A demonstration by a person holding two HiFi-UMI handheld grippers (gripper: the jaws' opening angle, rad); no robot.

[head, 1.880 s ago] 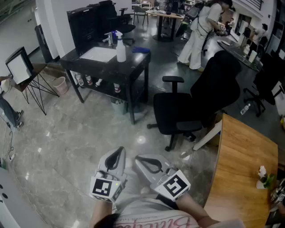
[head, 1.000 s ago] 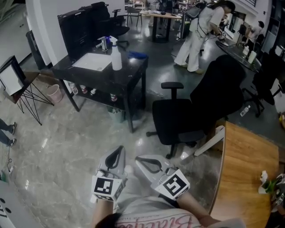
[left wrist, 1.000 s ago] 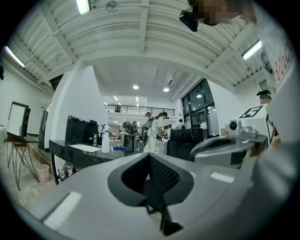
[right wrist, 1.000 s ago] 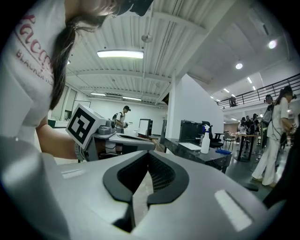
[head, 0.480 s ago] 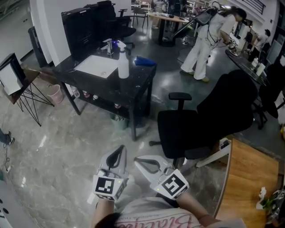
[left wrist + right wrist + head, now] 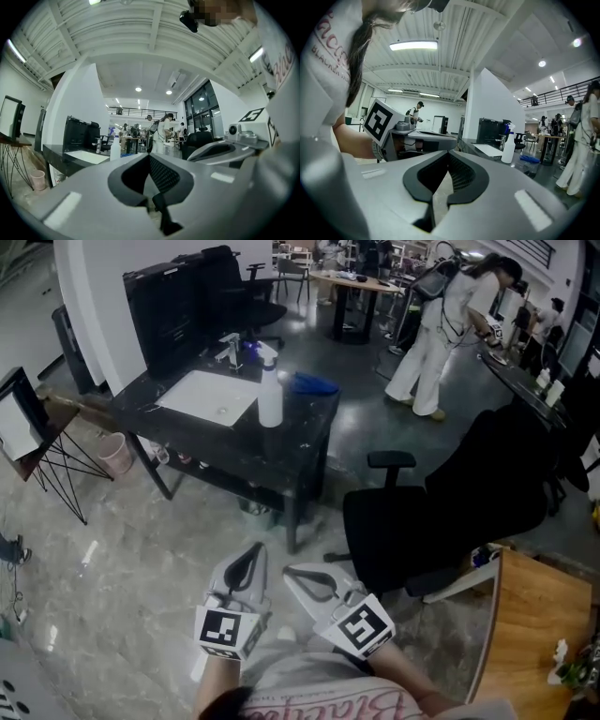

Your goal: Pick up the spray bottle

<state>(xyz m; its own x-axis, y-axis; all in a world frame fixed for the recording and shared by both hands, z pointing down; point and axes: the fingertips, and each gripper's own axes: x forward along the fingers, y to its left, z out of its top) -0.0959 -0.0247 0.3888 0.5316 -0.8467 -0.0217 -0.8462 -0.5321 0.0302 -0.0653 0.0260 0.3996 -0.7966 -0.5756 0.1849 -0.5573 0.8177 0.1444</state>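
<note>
The white spray bottle [image 6: 270, 390] stands upright on a black table [image 6: 305, 427], near the table's right end. It is far ahead of both grippers. It also shows small in the left gripper view, where the spray bottle [image 6: 115, 149] is left of centre, and in the right gripper view, where the spray bottle [image 6: 507, 147] is to the right. My left gripper [image 6: 251, 555] and right gripper [image 6: 292, 573] are held side by side low in the head view, over the floor. In their own views the left gripper [image 6: 149, 157] and the right gripper [image 6: 447, 158] are shut with nothing between the pads.
A white sheet [image 6: 208, 397], a metal fixture [image 6: 230, 349] and a blue cloth [image 6: 315, 383] share the table. A black office chair [image 6: 441, 512] stands right of it, a wooden desk [image 6: 539, 615] at the far right. A person in white [image 6: 441, 324] stands behind. A folding stand [image 6: 37, 432] is at the left.
Both grippers have travelled toward the table together, still shut. The table and bottle now sit nearer and lower in the head view, and the chair has slid to the right.
</note>
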